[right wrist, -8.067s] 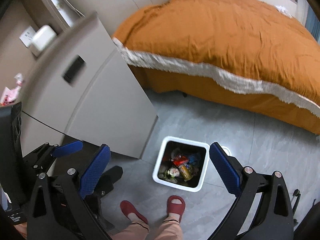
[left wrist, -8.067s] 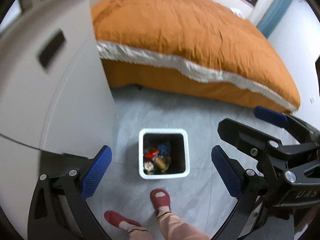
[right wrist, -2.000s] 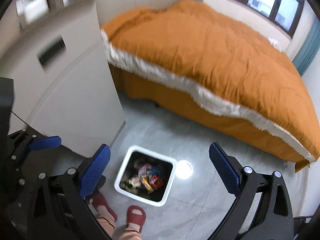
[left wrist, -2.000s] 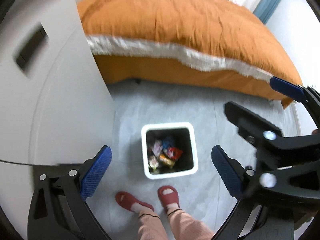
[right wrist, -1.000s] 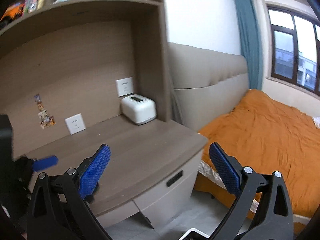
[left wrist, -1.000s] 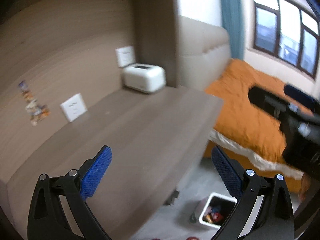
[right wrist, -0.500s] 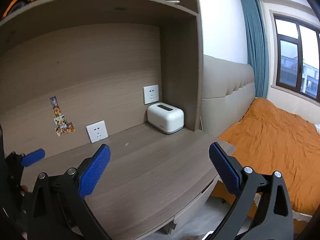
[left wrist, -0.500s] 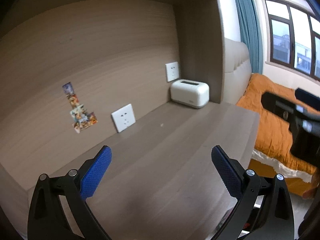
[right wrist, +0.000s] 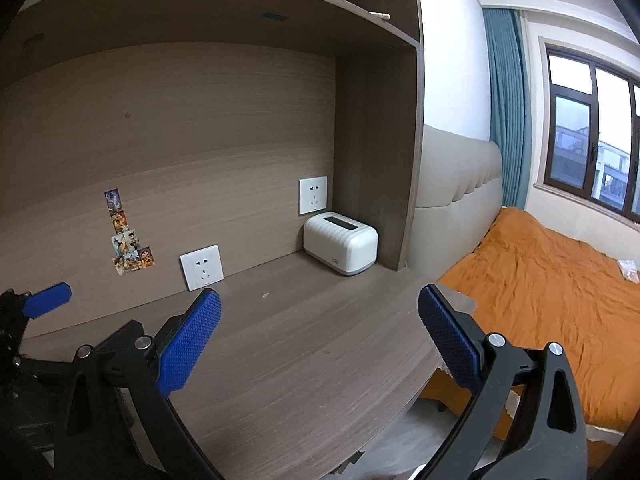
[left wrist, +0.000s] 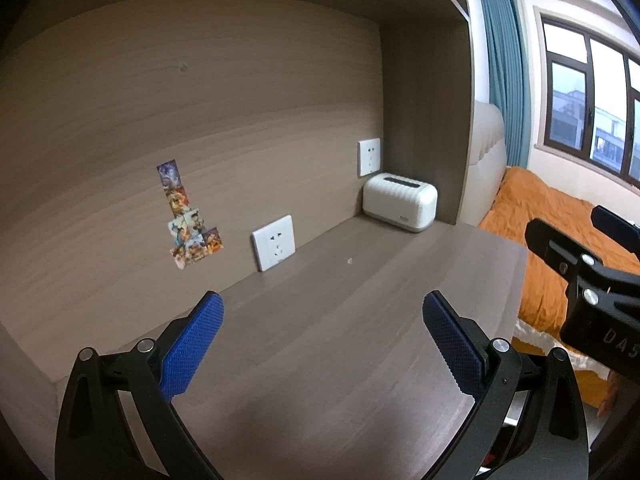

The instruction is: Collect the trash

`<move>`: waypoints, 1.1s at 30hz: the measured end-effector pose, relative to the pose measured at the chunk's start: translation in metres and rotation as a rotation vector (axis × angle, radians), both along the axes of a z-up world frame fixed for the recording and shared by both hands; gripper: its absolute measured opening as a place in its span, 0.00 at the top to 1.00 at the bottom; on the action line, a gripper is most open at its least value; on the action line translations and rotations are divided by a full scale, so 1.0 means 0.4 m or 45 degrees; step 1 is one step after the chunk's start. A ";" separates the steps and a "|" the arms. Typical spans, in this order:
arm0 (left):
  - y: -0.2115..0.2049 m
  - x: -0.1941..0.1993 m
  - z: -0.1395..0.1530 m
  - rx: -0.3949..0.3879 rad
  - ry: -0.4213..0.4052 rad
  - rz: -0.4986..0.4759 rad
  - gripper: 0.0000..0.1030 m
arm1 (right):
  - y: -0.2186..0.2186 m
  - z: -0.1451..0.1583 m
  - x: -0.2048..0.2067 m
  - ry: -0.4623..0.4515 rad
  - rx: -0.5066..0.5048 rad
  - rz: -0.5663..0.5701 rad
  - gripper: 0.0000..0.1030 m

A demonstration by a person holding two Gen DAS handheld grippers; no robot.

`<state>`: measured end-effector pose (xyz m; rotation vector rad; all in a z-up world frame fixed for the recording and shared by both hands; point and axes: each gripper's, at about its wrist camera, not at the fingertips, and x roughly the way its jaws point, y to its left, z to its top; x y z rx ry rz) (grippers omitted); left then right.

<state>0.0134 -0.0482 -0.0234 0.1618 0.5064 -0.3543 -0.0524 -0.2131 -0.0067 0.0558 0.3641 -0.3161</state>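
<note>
The only trash I can spot is a tiny pale speck (left wrist: 350, 260) on the desk (left wrist: 320, 360), out in front of the white box (left wrist: 399, 202), well ahead of both claws. Left gripper (left wrist: 320, 344) and right gripper (right wrist: 318, 338) hover spread wide, holding nothing. I'd come in low over the speck with one claw, tips nearly on the wood, then pinch gently.

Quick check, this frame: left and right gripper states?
Left gripper: open, holding nothing, over the desk.
Right gripper: open, holding nothing.
</note>
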 end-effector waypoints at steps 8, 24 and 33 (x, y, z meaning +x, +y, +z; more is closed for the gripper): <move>0.014 0.007 0.010 0.001 -0.005 -0.008 0.05 | 0.008 -0.004 0.011 0.004 0.011 0.001 0.04; 0.027 0.012 0.021 0.008 -0.004 0.016 0.05 | 0.018 0.000 0.019 -0.007 0.011 0.013 0.04; 0.025 0.001 0.024 -0.007 -0.020 0.022 0.05 | 0.008 0.001 0.005 -0.006 0.019 -0.003 0.04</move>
